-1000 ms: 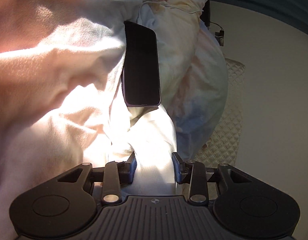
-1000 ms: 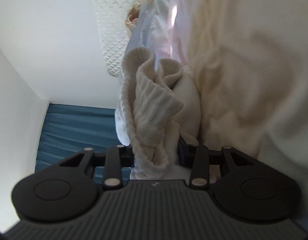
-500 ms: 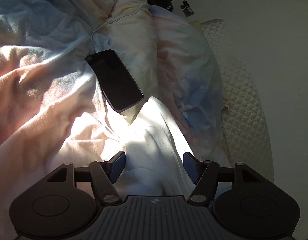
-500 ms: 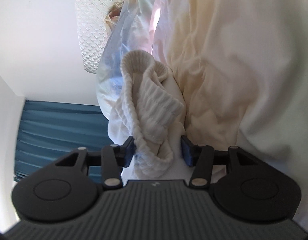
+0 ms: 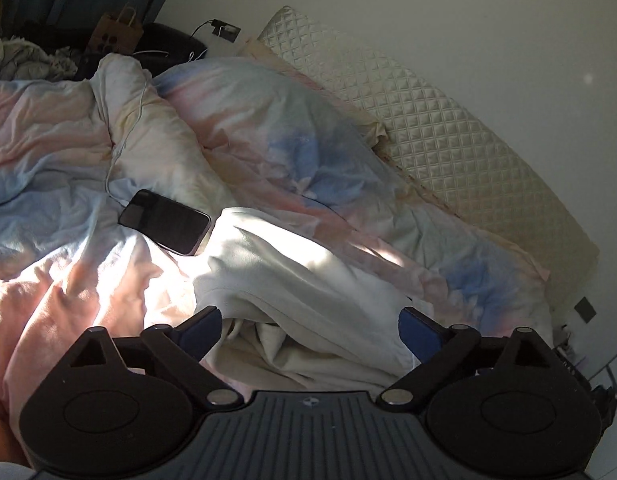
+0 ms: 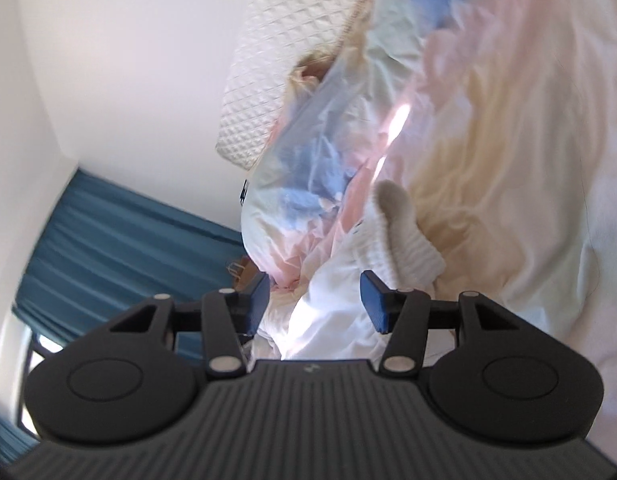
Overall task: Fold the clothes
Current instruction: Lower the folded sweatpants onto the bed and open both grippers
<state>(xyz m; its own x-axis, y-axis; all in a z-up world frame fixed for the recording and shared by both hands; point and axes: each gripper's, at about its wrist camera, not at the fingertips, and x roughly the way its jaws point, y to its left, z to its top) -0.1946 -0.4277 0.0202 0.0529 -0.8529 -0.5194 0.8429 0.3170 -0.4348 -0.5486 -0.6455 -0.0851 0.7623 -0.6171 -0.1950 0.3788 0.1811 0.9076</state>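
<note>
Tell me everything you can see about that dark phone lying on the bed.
The phone is a slim dark rectangle with rounded corners, glossy like glass, its screen off. A lighter rim shows along its near edge. It lies flat, slightly slanted, on the rumpled pink and blue duvet, half in shade. A thin white cable trails across the duvet toward its far corner; whether it is plugged in cannot be told. The white garment lies right beside its near end. No gripper touches it.
</note>
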